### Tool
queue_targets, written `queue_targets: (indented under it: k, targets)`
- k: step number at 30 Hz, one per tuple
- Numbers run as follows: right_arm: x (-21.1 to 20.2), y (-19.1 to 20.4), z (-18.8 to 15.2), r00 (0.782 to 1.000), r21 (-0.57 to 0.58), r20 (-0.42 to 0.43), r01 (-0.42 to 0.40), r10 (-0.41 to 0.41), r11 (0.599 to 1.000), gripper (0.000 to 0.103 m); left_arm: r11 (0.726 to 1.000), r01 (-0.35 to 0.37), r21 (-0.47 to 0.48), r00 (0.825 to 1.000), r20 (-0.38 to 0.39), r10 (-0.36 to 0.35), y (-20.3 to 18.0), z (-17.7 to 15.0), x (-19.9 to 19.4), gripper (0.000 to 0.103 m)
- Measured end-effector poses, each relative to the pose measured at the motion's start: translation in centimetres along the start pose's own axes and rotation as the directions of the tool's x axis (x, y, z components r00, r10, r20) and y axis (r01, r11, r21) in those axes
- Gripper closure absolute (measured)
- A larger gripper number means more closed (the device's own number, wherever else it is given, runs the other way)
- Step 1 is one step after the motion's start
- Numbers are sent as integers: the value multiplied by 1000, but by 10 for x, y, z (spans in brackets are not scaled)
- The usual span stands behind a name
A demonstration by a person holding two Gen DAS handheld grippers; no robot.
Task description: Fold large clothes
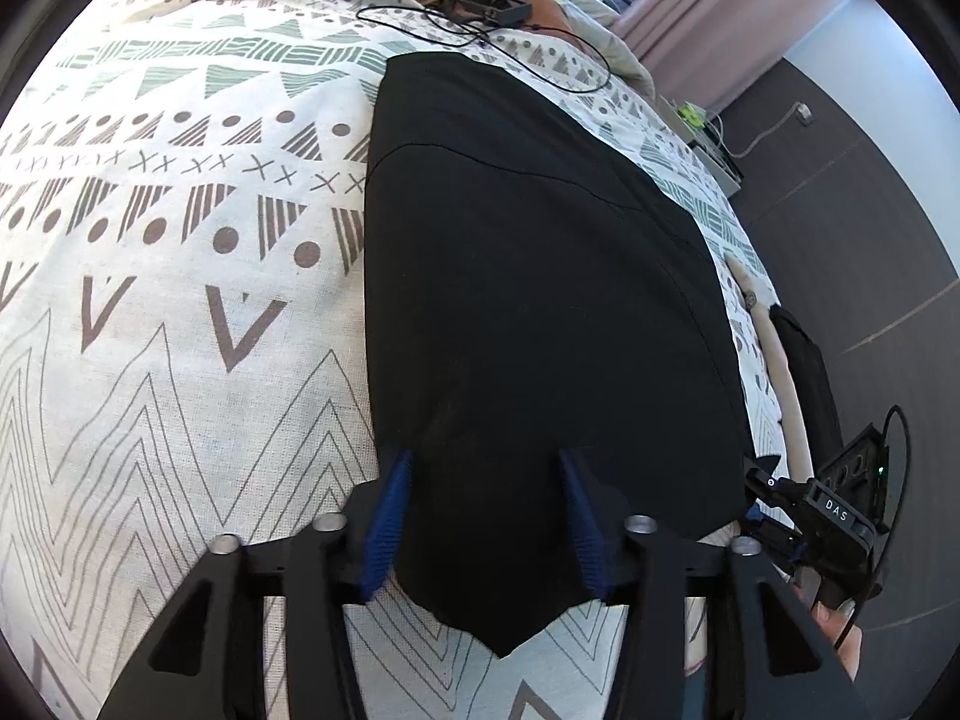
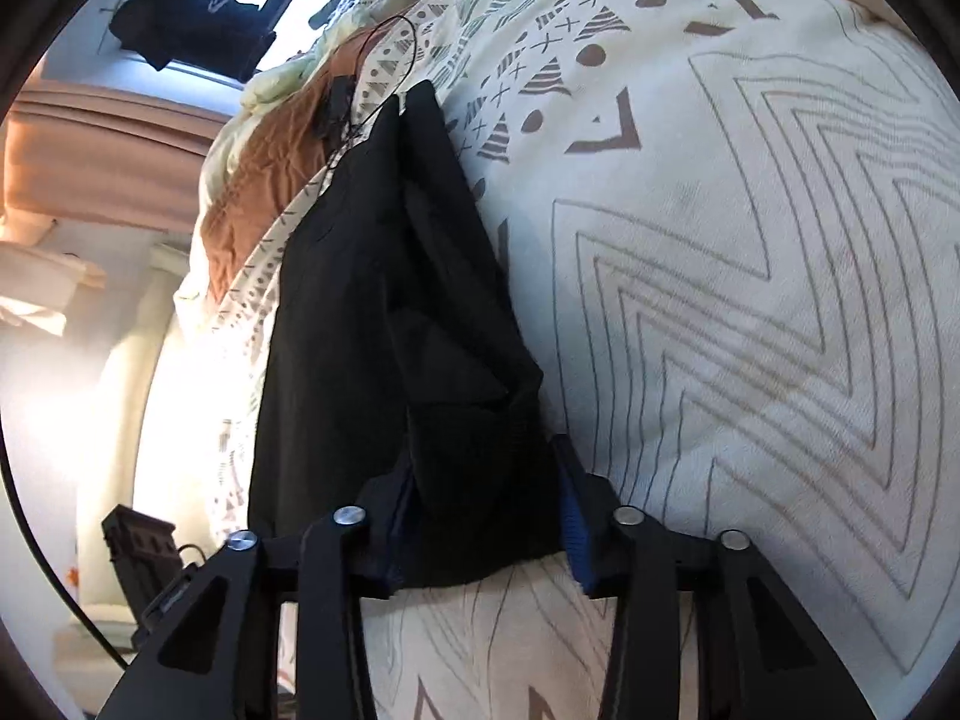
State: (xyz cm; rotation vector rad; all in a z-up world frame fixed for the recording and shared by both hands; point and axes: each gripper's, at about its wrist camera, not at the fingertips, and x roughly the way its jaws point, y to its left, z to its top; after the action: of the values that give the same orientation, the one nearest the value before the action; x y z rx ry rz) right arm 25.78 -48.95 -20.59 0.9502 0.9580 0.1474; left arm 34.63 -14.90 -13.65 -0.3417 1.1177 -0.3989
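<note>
On patterned bed cover (image 1: 180,300) lies black garment (image 1: 540,300), folded long. Left gripper (image 1: 486,468) at its near end, jaws partly apart, cloth btw them, pads not pressing. Right gripper (image 2: 486,468) at near end too, similarly loose.

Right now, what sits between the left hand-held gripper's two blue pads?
The near corner of the black garment, lying on the patterned bedspread, sits between the left hand-held gripper pads, which stand apart, in the left wrist view.
</note>
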Motion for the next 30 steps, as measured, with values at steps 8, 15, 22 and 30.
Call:
queue_targets:
  k: [8,15,22,30]
  targets:
    - [-5,9,-23,999,3,-26,-34,34,999,70,1000,-5,23,1000,1,5,4,-5,-15,73]
    - [-13,16,-51,998,-6,-49,-44,43,999,70,999,-6,43,1000,-1,6,12,-21,-37,77]
    - [-22,25,-83,995,-29,-88,-45,43,999,70,999,12,33,1000,-2,-12,22,-47,-64,80]
    - [-32,28,-103,996,-56,-86,-24,19,998,71,998,47,49,999,8,-47,24,-69,-87,81]
